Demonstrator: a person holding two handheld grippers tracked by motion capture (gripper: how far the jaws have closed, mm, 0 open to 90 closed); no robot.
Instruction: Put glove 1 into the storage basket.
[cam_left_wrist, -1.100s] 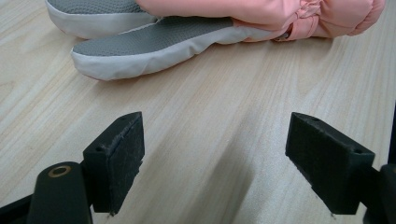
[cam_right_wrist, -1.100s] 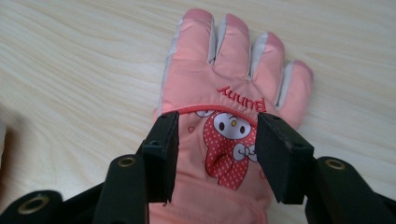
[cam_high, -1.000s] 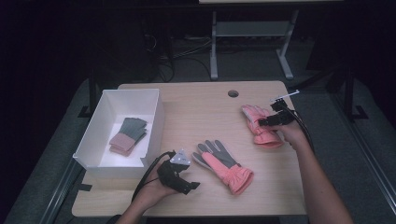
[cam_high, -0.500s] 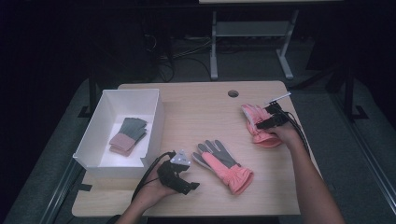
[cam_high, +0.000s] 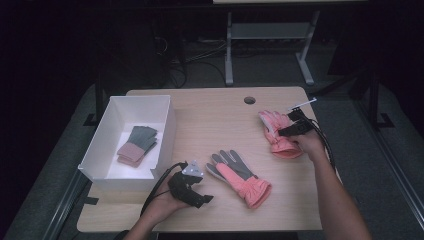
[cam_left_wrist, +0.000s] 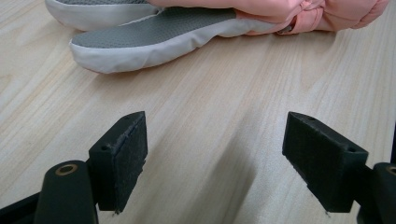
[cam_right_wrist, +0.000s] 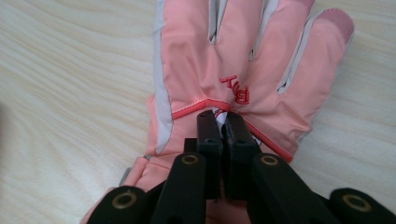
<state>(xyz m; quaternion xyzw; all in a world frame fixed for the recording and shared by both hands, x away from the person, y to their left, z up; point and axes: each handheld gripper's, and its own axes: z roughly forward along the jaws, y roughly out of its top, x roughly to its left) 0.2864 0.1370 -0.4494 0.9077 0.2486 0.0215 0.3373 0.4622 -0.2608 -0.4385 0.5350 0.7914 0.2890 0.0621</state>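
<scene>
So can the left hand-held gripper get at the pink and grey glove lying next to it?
Probably yes. The left hand-held gripper is open, and only bare table lies between it and the pink and grey glove.

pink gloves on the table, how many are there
2. One pink padded glove lies palm-up near the table's front middle, by the open left gripper. The other pink glove lies at the right side, pinched by the right gripper. None seem hidden.
</scene>
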